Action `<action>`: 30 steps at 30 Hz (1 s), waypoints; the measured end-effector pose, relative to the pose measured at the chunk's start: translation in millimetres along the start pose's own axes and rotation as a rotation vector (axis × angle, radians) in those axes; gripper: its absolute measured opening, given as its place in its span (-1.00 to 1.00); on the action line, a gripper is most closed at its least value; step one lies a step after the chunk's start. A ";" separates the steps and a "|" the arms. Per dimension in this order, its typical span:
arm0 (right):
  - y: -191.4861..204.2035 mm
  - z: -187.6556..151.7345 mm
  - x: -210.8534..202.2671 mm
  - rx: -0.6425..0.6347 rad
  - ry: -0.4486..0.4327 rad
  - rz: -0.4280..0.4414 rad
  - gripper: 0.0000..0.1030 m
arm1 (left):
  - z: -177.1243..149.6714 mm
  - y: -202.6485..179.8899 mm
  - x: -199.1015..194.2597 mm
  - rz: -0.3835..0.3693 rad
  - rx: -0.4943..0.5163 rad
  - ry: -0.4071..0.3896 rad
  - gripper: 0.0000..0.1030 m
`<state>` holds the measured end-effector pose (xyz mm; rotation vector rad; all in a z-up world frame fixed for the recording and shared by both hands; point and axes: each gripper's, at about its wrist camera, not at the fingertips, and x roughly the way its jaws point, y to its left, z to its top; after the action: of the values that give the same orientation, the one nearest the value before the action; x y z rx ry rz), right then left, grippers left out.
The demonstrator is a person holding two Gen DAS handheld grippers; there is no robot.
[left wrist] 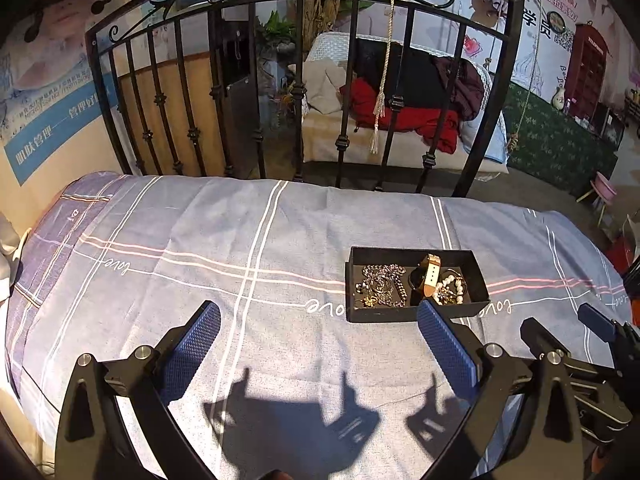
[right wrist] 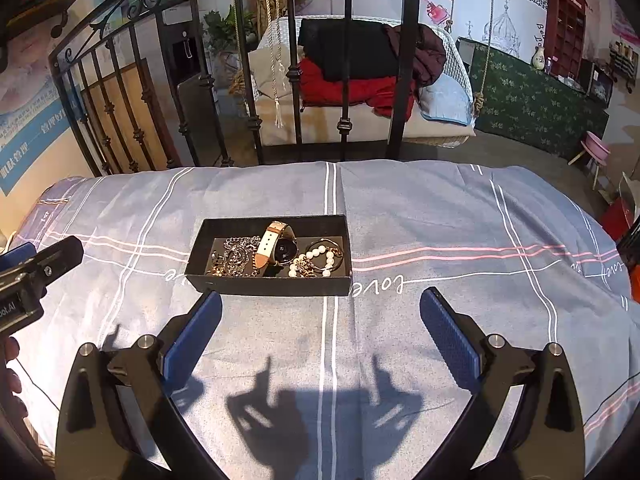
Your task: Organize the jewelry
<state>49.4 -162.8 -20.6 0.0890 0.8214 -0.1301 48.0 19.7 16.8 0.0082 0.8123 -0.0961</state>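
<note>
1. The bed (right wrist: 420, 216), under a blue-grey checked sheet, fills the space below and ahead of both tongs; a black iron rail (right wrist: 344, 60) stands at its far edge.
2. The left tongs (left wrist: 318, 312) are spread wide and hold nothing, hanging over bare sheet; their shadow falls on the cloth below them.
3. The right tongs (right wrist: 320, 300) are likewise spread wide and empty above the sheet, just to the right of the left tongs.
4. The black tray (right wrist: 276, 285) lies flat on the bed just ahead of the right tongs, nearest their left finger, and ahead-right of the left tongs. Its long axis runs crosswise to the tongs.
5. A tangle of chains (right wrist: 234, 258) fills the tray's left part as seen from the right tongs.
6. The watch (right wrist: 278, 246) sits in the middle of the tray, standing on its edge, its strap running from near to far and leaning slightly right.
7. The pearl bracelet (right wrist: 316, 260) lies at the tray's right end, beside the watch.
</note>
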 end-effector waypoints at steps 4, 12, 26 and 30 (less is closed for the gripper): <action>0.9 -0.4 -0.1 0.008 -0.003 0.002 0.90 | -0.6 -2.1 0.1 -0.010 0.023 -0.005 0.88; -0.8 1.7 -0.3 0.021 -0.006 -0.002 0.90 | -4.0 -7.8 2.9 0.030 0.066 0.000 0.88; 2.0 4.8 1.3 0.016 -0.012 0.000 0.90 | -1.8 -7.9 2.2 0.045 0.075 -0.008 0.88; 2.3 4.6 1.4 0.016 -0.012 0.001 0.90 | -1.8 -7.3 1.5 0.047 0.076 -0.007 0.88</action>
<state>54.0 -161.3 -18.5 0.1034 0.8082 -0.1364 47.1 12.4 14.7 0.0987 0.8002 -0.0825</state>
